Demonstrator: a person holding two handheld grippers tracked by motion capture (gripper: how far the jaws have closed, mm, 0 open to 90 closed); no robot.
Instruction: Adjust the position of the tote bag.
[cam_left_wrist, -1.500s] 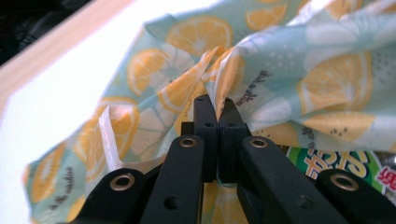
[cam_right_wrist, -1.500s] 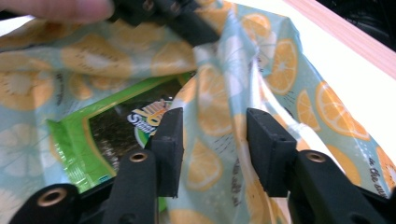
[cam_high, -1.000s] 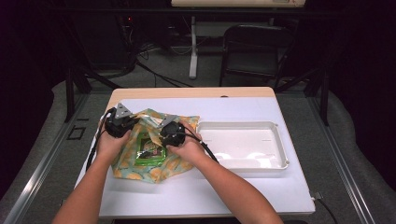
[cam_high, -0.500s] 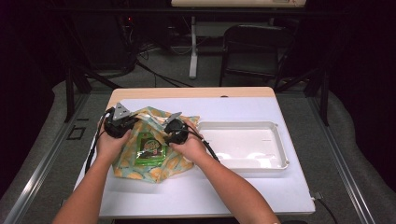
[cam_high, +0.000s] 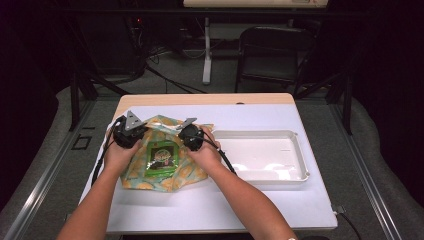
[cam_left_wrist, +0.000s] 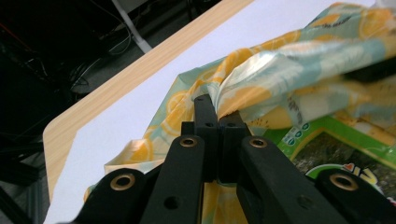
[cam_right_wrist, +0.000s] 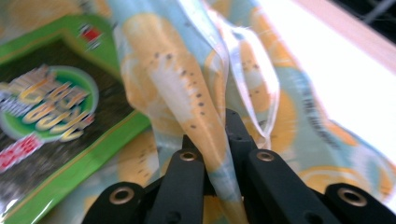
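The lemon-print cloth is thin, limp and slippery, so I take its edges: my right gripper has just closed on a fold, my left gripper is clamped on another. The green snack packet lies on the cloth between my jaws, and the white tray sits beyond my right gripper.

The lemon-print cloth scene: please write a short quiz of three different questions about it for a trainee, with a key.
1. True or false: the green packet lies in the white tray.
2. What is pinched in the right gripper?
A. a fold of the cloth
B. the packet
C. the tray's rim
3. Fill in: the left gripper is shut on the ______ of the cloth.

Key
1. False. The packet lies on the cloth, to the left of the tray as the high view shows it.
2. A. The jaws have just been closing, and a fold of cloth is between them.
3. Edge.
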